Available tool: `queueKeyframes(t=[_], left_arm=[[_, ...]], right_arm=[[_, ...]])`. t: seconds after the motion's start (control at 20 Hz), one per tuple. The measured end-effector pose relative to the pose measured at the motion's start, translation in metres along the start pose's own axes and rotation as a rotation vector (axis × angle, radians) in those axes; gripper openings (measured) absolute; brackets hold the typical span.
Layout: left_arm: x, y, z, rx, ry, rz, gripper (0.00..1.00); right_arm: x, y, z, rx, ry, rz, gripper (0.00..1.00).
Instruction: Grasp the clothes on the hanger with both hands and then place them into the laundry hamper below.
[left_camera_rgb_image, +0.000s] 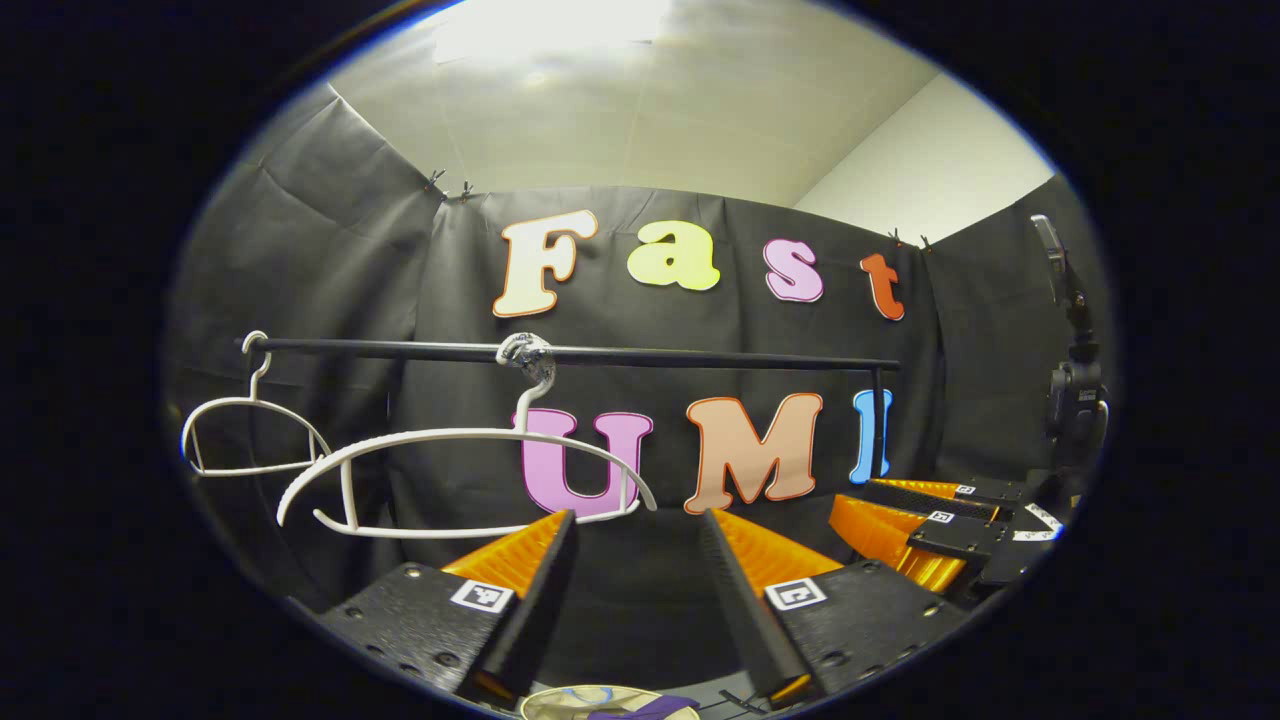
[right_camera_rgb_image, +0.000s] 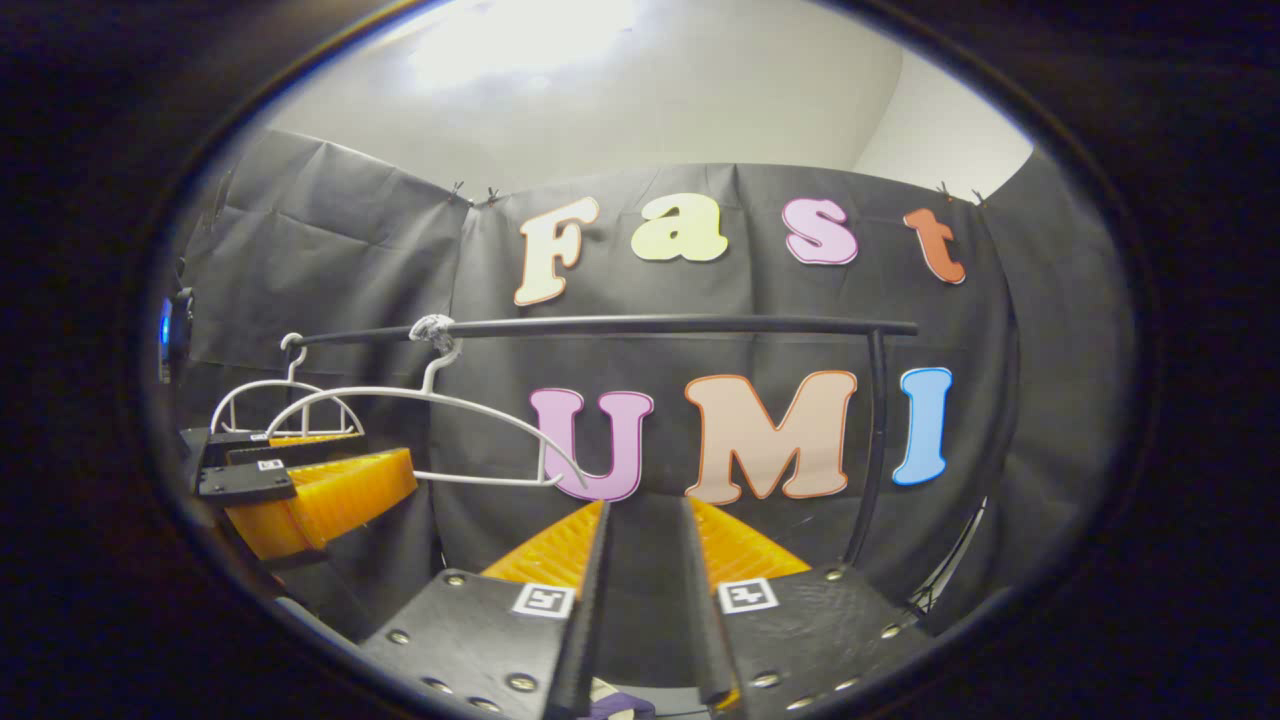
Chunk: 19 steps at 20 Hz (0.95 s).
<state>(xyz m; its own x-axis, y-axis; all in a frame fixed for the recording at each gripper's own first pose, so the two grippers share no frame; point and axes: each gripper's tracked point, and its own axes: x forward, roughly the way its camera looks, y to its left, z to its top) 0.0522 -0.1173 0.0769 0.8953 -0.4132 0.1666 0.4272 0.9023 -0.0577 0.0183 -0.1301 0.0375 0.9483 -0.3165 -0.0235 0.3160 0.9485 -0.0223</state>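
A scrap of purple clothes (left_camera_rgb_image: 645, 708) lies at the very bottom edge of the left gripper view, below the rail and between the fingers of the left tongs (left_camera_rgb_image: 637, 523). It rests on or in a pale, cream-coloured round rim (left_camera_rgb_image: 560, 700) that may be the laundry hamper, though so little of it shows that this cannot be told for sure. In the right gripper view a small purple patch (right_camera_rgb_image: 612, 709) sits at the bottom edge in the same way, beside a sliver of something pale, too cut off to make out.

Above this, both white hangers on the black rail (left_camera_rgb_image: 700, 356) are bare. The larger hanger (left_camera_rgb_image: 460, 480) hangs by its hook near the middle of the rail; the smaller hanger (left_camera_rgb_image: 250, 430) hangs at the rail's left end. In the right gripper view the rail (right_camera_rgb_image: 700, 325) carries the same two hangers toward its left end, the larger one (right_camera_rgb_image: 440, 420) in front of the smaller (right_camera_rgb_image: 290, 395).

The left tongs stand open below the rail, with a clear gap between the fingers and nothing held. The right tongs (right_camera_rgb_image: 645, 500) are also parted, with a narrower gap, and grip nothing. Each view also catches the other tongs off to the side, below the rail's end: at the right edge in the left gripper view (left_camera_rgb_image: 930, 520), at the left edge in the right gripper view (right_camera_rgb_image: 300, 480).
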Motion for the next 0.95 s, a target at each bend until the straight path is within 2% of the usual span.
queueKeyframes(t=[0.1, 0.3, 0.35, 0.95], left_arm=[[-0.003, -0.002, 0.000, -0.001, 0.001, 0.004, 0.99], [-0.008, -0.002, 0.003, 0.008, -0.005, 0.023, 0.98], [-0.009, -0.002, 0.004, 0.013, -0.008, 0.027, 0.98], [-0.021, -0.016, 0.012, 0.012, -0.010, 0.029, 0.97]], right_arm=[[-0.004, -0.002, 0.004, -0.001, -0.013, -0.002, 0.56], [-0.012, -0.007, 0.014, -0.009, -0.040, -0.014, 0.96], [-0.014, -0.007, 0.015, -0.009, -0.042, -0.016, 0.99], [-0.029, -0.017, 0.021, -0.007, -0.050, -0.033, 0.99]])
